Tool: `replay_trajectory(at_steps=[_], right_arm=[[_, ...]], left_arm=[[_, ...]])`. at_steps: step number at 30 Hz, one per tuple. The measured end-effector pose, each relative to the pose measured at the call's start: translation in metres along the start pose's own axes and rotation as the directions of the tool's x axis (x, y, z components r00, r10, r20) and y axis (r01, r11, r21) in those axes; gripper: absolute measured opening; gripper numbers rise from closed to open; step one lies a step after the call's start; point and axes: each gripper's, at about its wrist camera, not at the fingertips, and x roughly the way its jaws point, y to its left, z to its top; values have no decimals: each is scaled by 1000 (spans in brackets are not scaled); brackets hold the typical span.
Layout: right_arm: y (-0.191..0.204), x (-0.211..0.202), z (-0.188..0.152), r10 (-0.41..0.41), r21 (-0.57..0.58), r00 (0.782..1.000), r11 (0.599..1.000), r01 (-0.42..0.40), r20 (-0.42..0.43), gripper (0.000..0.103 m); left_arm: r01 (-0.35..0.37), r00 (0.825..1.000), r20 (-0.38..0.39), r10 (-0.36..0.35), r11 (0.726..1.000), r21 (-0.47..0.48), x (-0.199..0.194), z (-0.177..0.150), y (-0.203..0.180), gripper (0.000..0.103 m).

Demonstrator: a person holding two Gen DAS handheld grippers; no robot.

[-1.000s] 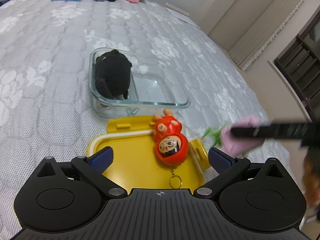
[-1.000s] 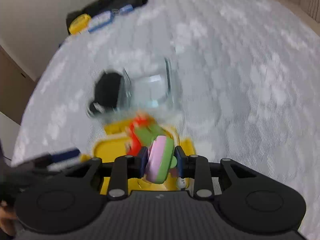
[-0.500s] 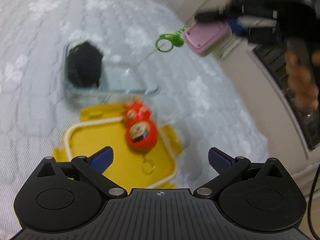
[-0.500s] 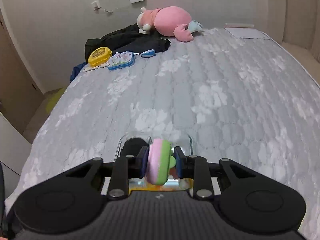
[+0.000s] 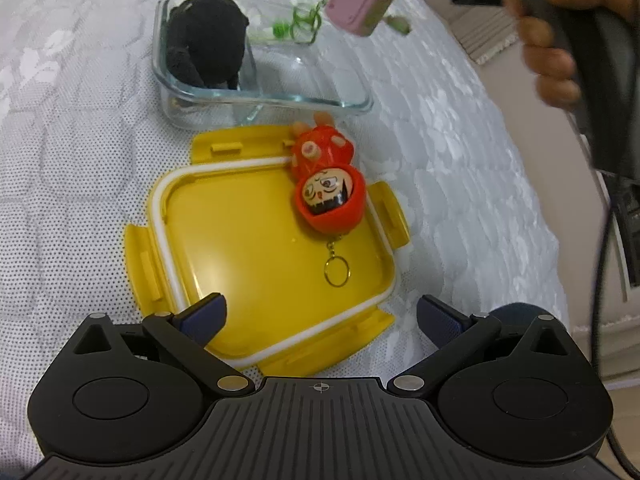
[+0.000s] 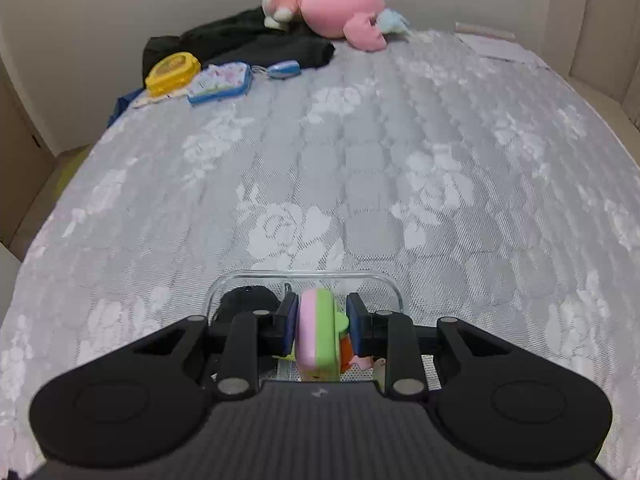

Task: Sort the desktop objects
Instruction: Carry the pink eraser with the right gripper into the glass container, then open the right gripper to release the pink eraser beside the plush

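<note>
A clear glass container [image 5: 352, 98] sits on the bed with a black plush toy [image 5: 204, 40] in its left half. A yellow lid [image 5: 248, 248] lies in front of it, with a red doll keychain [image 5: 328, 188] on its far right corner. My right gripper [image 6: 322, 330] is shut on a pink and green toy [image 6: 318, 332] and holds it above the container [image 6: 394, 290]. In the left wrist view the toy [image 5: 362, 2] hangs over the container's far right side, its green ring [image 5: 306, 24] dangling. My left gripper [image 5: 320, 316] is open and empty over the lid's near edge.
The grey quilted bed cover [image 6: 360, 160] stretches far behind. At the far end lie a pink plush [image 6: 332, 6], black clothing [image 6: 256, 40], a yellow case [image 6: 172, 70] and a blue-rimmed case [image 6: 220, 82]. The bed's right edge drops off in the left wrist view [image 5: 540, 216].
My right gripper has lifted the pink and green toy from beside the lid and carried it over the glass container. My left gripper has stayed open over the lid.
</note>
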Motion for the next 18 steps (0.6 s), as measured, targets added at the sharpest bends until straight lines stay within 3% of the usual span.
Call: replay_trajectory(at_steps=[11,18], right_arm=[[-7,65,-21,32,165,992,986,-12,-123,28],[-17,82,-37,42,236,980,972,4,-193,28]], left_arm=[[-19,1000,2,19,999,-29,0,3,8,103],[-47,999,18,48,998,-39,-1,5,10,103]])
